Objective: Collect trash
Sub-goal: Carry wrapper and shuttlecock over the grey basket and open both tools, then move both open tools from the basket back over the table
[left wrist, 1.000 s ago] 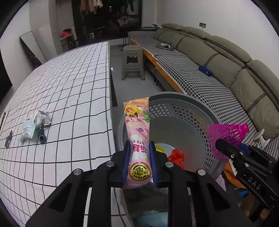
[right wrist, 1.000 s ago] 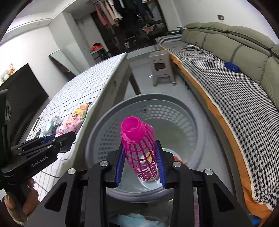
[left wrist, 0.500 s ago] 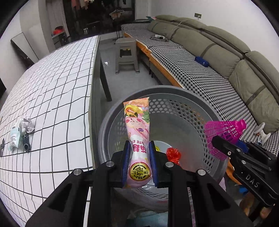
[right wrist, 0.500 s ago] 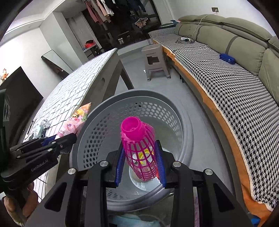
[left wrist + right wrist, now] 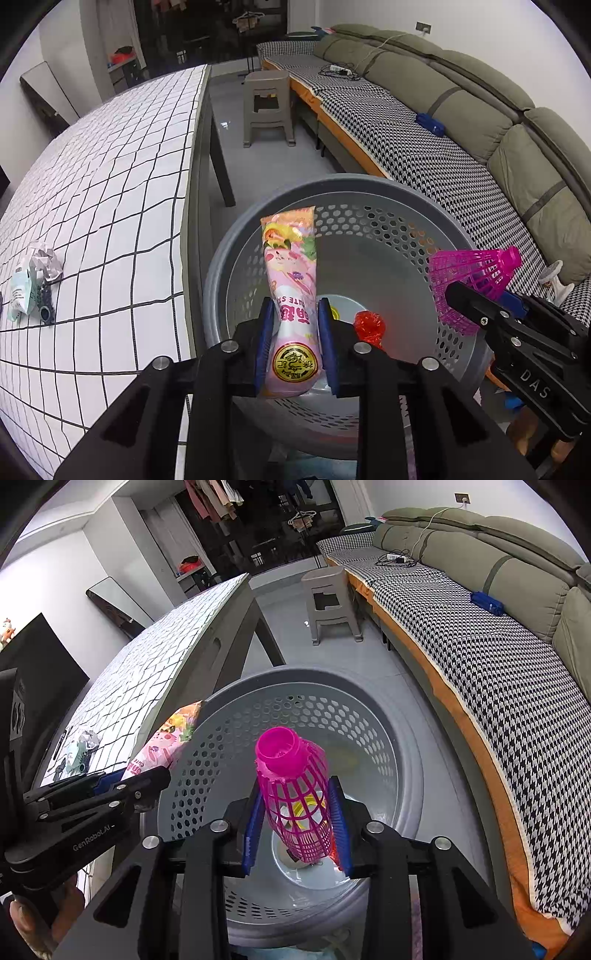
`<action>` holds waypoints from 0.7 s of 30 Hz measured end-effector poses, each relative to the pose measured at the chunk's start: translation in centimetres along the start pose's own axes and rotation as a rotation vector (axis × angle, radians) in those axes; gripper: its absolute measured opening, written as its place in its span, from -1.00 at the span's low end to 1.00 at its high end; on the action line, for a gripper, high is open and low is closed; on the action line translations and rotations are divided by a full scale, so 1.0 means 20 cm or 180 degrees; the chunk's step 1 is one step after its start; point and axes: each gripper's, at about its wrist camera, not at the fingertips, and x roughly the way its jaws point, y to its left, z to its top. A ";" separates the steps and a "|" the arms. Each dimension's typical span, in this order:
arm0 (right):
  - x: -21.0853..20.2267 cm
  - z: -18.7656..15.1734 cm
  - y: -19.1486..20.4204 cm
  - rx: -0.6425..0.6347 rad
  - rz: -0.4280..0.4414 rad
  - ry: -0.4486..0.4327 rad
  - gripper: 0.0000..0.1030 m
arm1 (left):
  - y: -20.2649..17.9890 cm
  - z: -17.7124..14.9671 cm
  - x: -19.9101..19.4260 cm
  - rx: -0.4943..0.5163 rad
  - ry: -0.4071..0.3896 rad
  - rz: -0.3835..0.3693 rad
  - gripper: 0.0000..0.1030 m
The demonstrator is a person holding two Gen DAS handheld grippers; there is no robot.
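— Two big things fill the room: what are they?

— On one side a long olive sofa (image 5: 461,96) with a houndstooth cover on its seat; on the other the bench (image 5: 110,206), spread with a white cloth ruled in black squares. Grey floor runs between them, with a grey plastic stool (image 5: 267,107) standing on it further back. A dark wardrobe with hanging clothes closes the far end.

— And the basket?

— A round grey perforated basket (image 5: 402,775) stands on the floor just beside the bench edge, between bench and sofa. On its bottom lie a crumpled red wrapper (image 5: 369,325) and something yellow, partly hidden.

— What do the left tongs (image 5: 293,325) hold?

— Their blue pads are clamped on a pink snack packet (image 5: 291,280), gripped near its lower end. The packet stands upright above the basket's near-left rim, its top leaning over the opening.

— The right tongs (image 5: 297,808)?

— Closed tight on a magenta plastic shuttlecock (image 5: 291,782), pinching its mesh skirt from both sides, the cap pointing away from the camera. It hangs above the basket's opening, over the middle, clear of the walls.

— Anything remaining on the bench?

— Near its left edge, a small heap: a crumpled paper ball (image 5: 46,260), a pale wrapper (image 5: 20,295) and a small dark object touching them, too small to name.
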 end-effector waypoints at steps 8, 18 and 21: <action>-0.05 0.00 0.00 0.0024 -0.0046 -0.0105 0.01 | 0.02 -0.01 -0.05 -0.0026 -0.0103 0.0037 0.15; -0.07 -0.02 0.00 0.0061 -0.0067 -0.0117 0.08 | 0.04 -0.02 -0.07 -0.0072 -0.0100 0.0076 0.41; -0.09 -0.03 0.01 0.0055 -0.0078 -0.0138 0.08 | 0.03 -0.03 -0.08 -0.0065 -0.0125 0.0101 0.41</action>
